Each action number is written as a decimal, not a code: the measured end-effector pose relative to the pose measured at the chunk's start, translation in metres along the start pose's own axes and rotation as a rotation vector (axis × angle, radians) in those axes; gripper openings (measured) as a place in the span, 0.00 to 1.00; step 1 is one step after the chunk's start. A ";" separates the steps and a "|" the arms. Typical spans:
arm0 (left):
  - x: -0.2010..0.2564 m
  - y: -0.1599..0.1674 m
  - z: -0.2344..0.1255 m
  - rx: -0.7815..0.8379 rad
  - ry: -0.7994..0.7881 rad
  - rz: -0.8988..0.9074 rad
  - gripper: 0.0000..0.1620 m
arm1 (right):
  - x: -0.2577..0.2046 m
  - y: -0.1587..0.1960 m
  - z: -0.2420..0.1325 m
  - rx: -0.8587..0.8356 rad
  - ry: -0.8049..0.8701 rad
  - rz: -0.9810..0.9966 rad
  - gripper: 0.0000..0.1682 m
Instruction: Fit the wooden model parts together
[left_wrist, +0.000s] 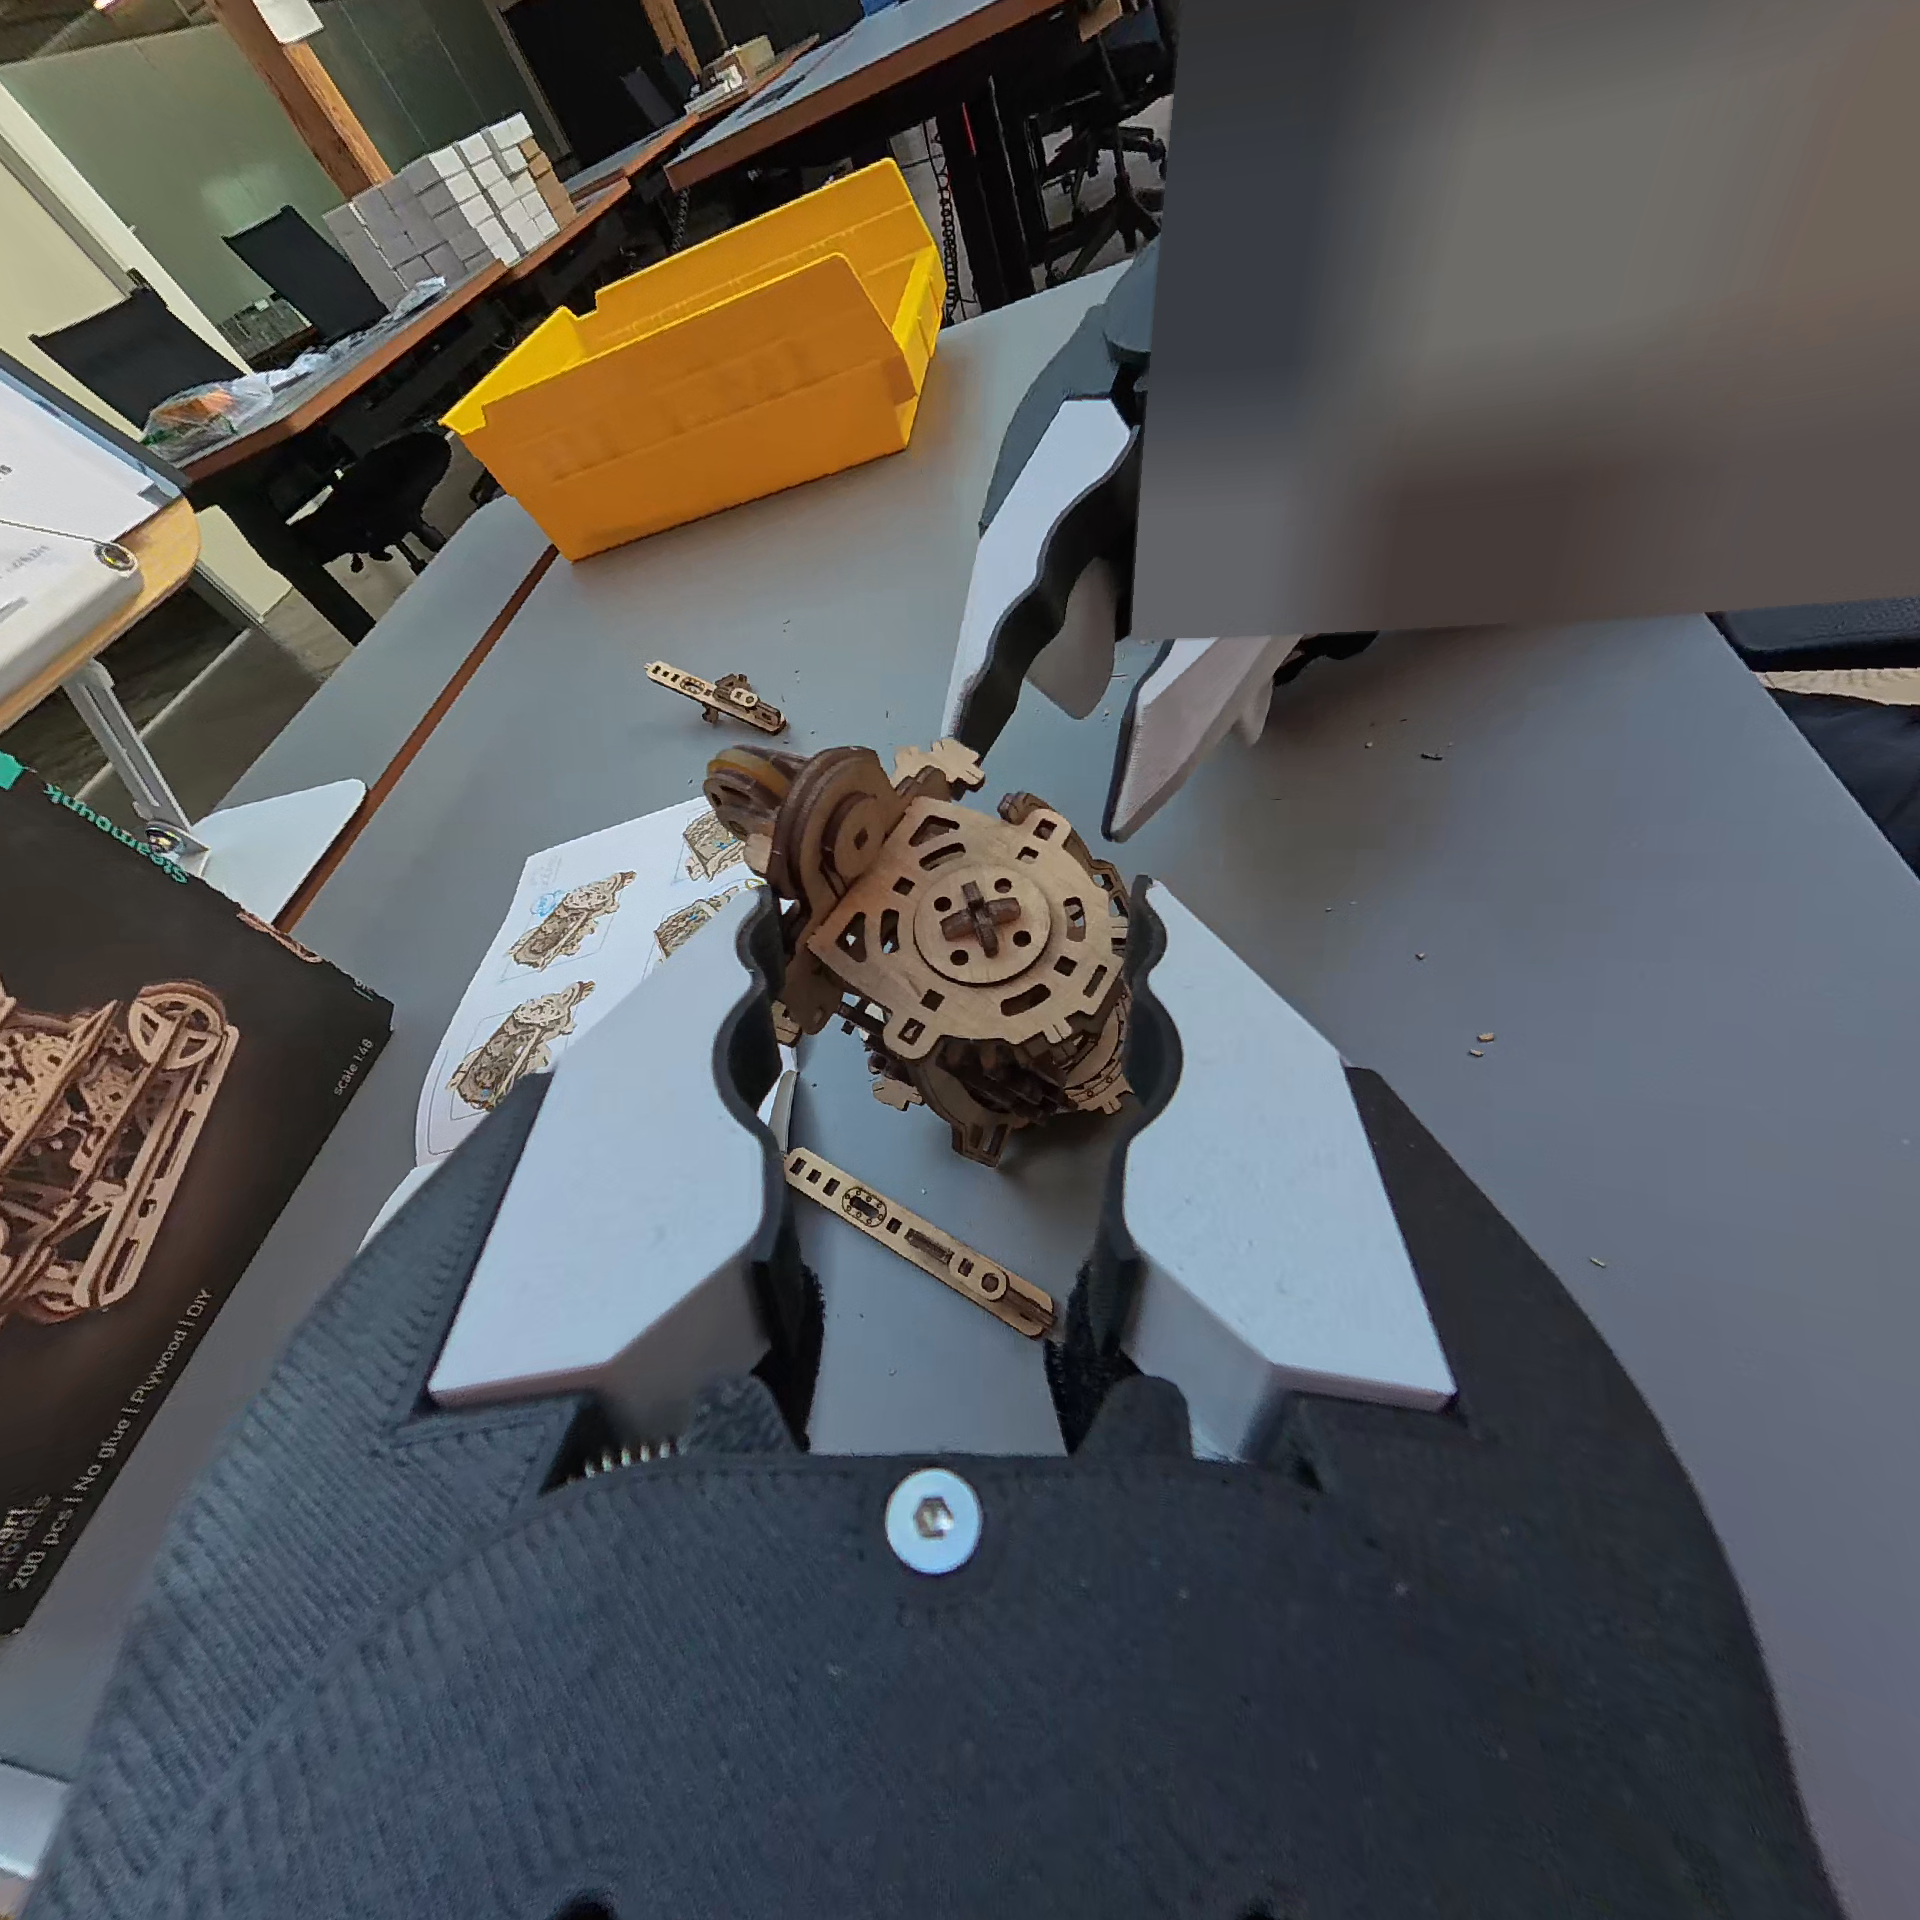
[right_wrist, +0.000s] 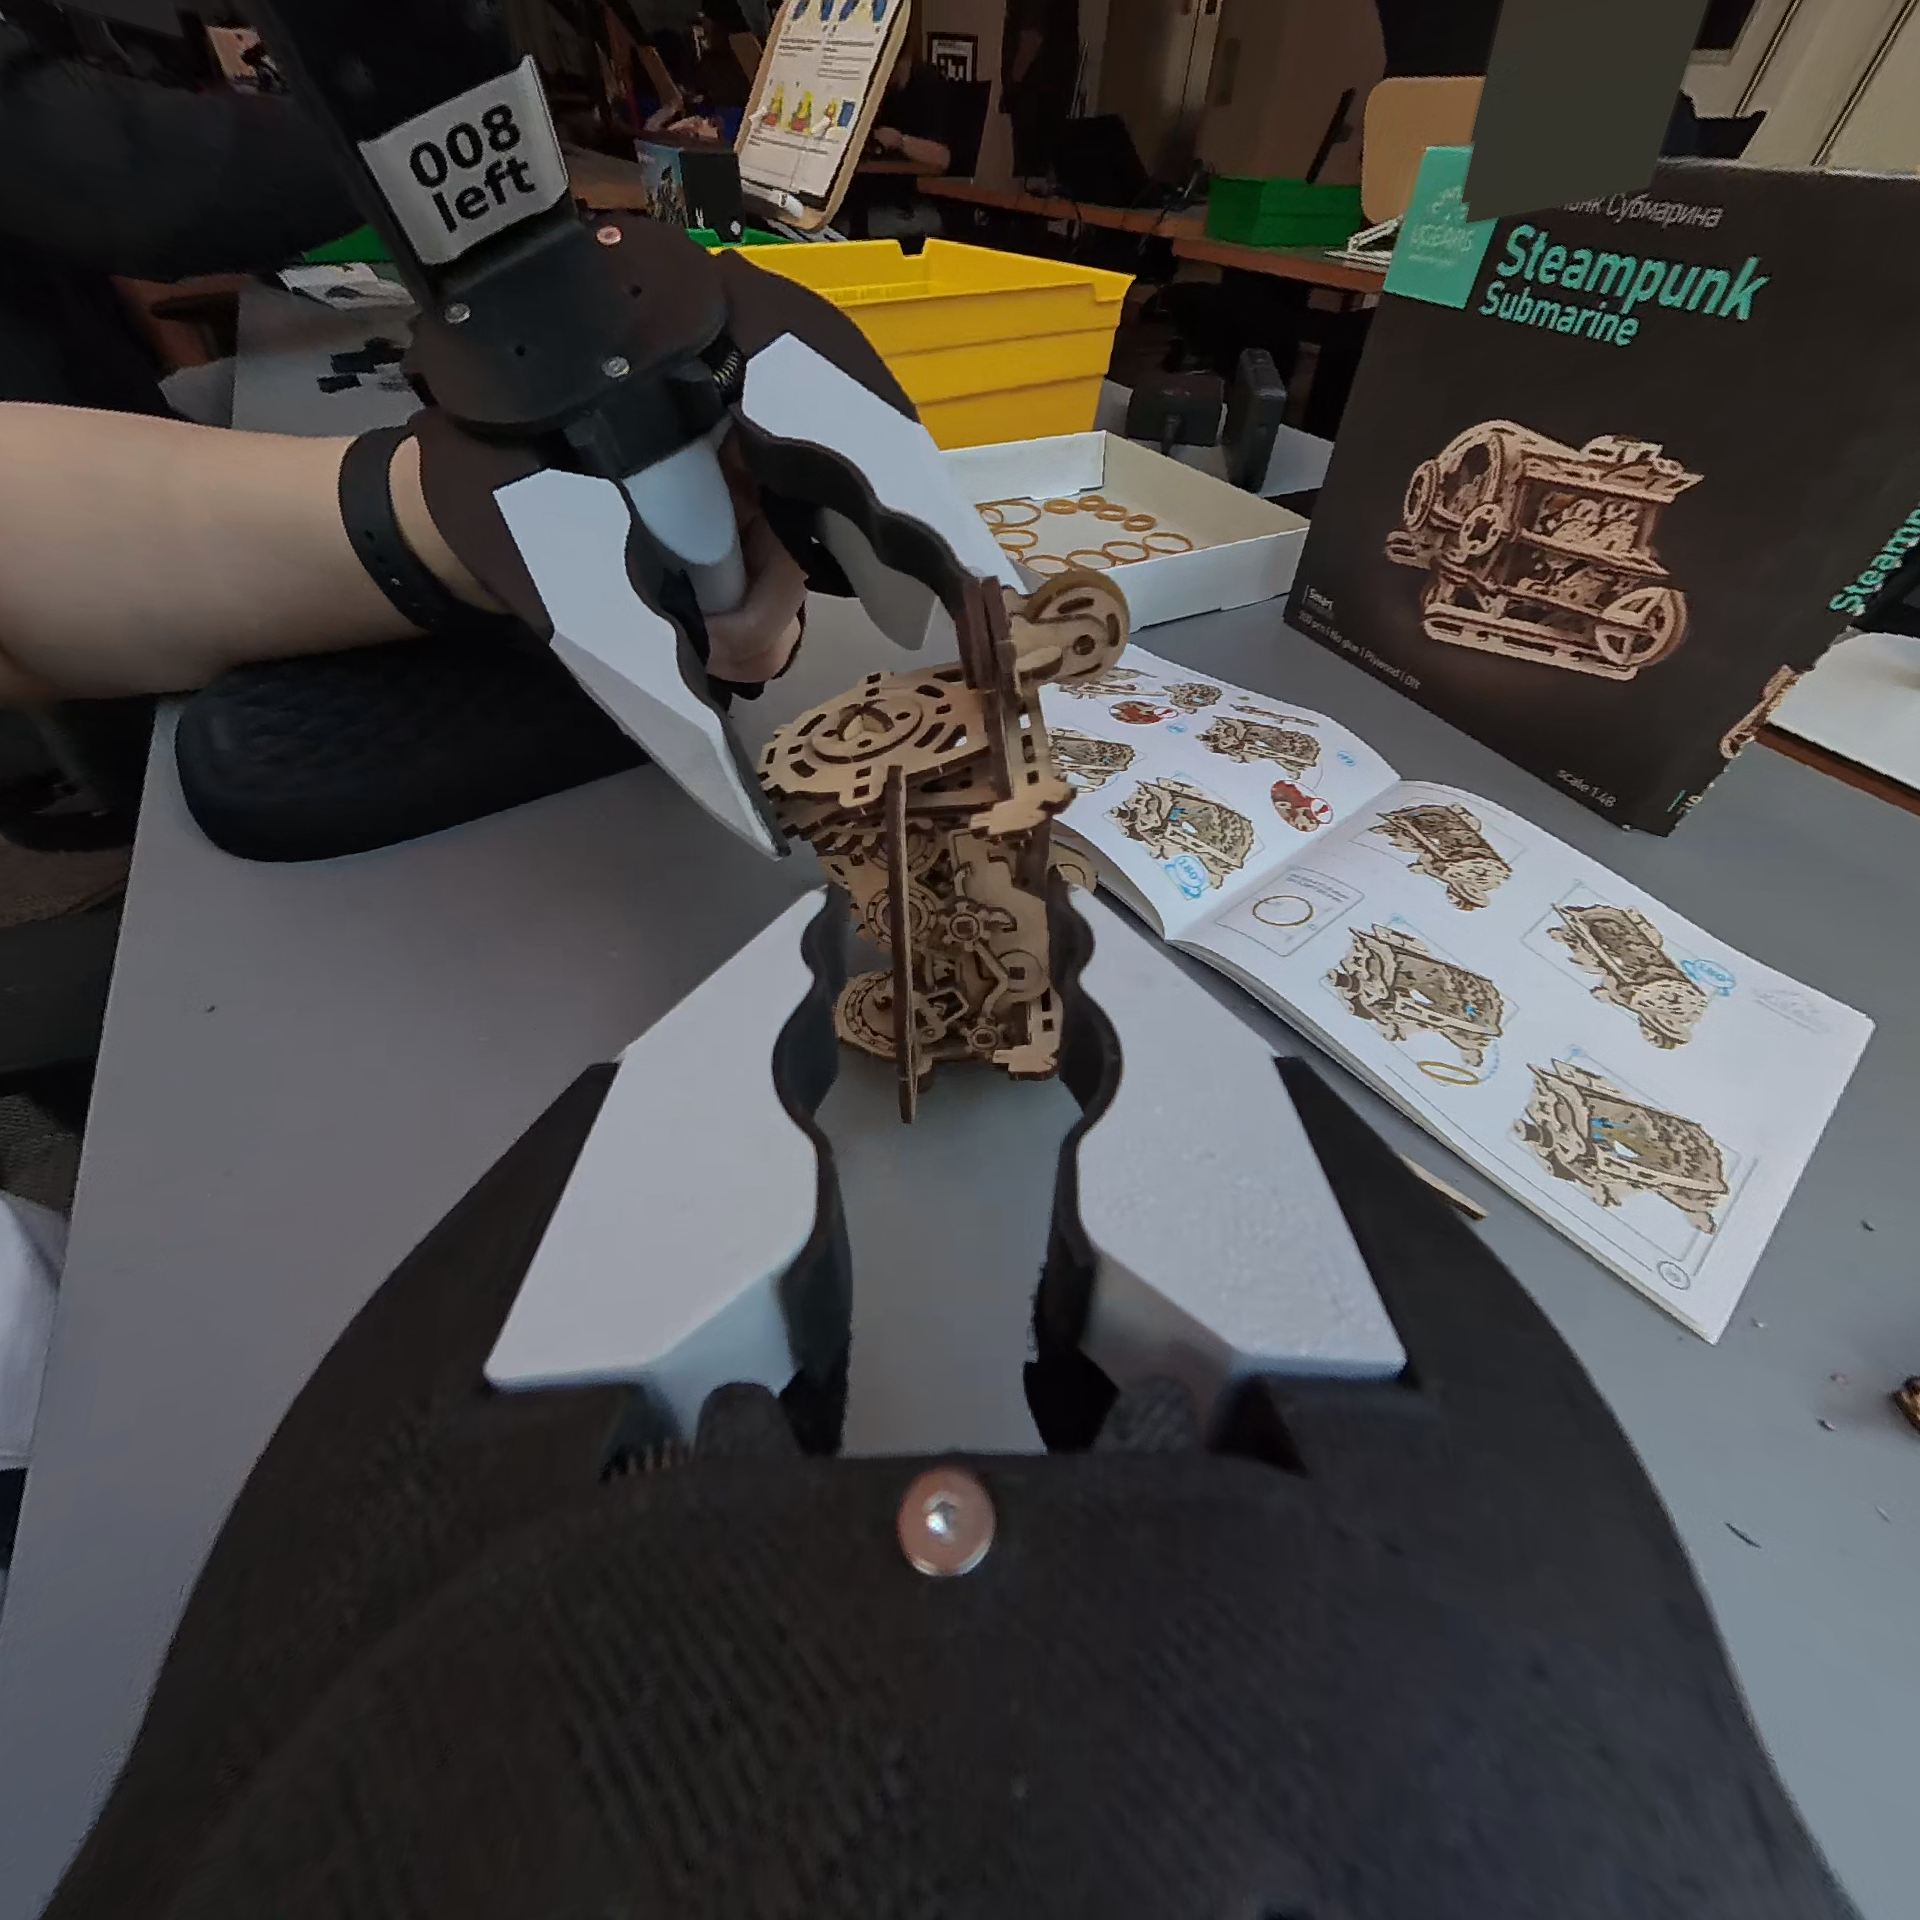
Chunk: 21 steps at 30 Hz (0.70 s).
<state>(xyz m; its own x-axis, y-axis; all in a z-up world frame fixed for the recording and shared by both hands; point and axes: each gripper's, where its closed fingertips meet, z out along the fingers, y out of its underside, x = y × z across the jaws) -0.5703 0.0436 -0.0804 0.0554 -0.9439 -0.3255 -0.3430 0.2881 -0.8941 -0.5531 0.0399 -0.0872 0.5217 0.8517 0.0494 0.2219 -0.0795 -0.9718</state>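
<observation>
A: On the grey table (left_wrist: 1455, 935), left wrist view: the wooden model (left_wrist: 966, 945) stands on end between the left gripper (left_wrist: 951, 925) fingertips. Jaws set narrow around it; whether both pads press, I cannot tell. The right gripper (left_wrist: 1049, 769) comes in from beyond, jaws parted. A loose flat strip (left_wrist: 914, 1236) lies just below the model, a small sub-assembly (left_wrist: 717, 694) further off.

B: Right wrist view: the model (right_wrist: 935, 883) sits between the right gripper (right_wrist: 945, 935) tips, jaws narrow, contact uncertain. The left gripper (right_wrist: 831, 748) flanks its top.

A: Judgement: steady the body first, then press parts squarely; thin plywood tabs could snap.

B: Obstructions: instruction booklet (right_wrist: 1455, 987) just beside, kit box (right_wrist: 1558, 520) behind, yellow bin (right_wrist: 987, 332) well apart.
</observation>
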 end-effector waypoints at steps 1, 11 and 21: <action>0.000 0.000 0.000 -0.001 0.002 0.000 0.40 | 0.001 0.001 0.002 -0.011 0.012 -0.011 0.23; 0.003 -0.002 0.001 0.008 0.027 -0.015 0.40 | -0.001 0.003 0.016 -0.035 0.003 -0.017 0.18; 0.003 -0.003 0.002 -0.030 0.064 0.019 0.40 | 0.002 0.003 0.013 -0.017 0.021 -0.032 0.17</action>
<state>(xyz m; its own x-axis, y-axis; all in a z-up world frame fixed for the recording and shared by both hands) -0.5669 0.0399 -0.0796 -0.0107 -0.9469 -0.3212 -0.3711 0.3021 -0.8781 -0.5620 0.0485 -0.0929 0.5309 0.8431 0.0852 0.2524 -0.0613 -0.9657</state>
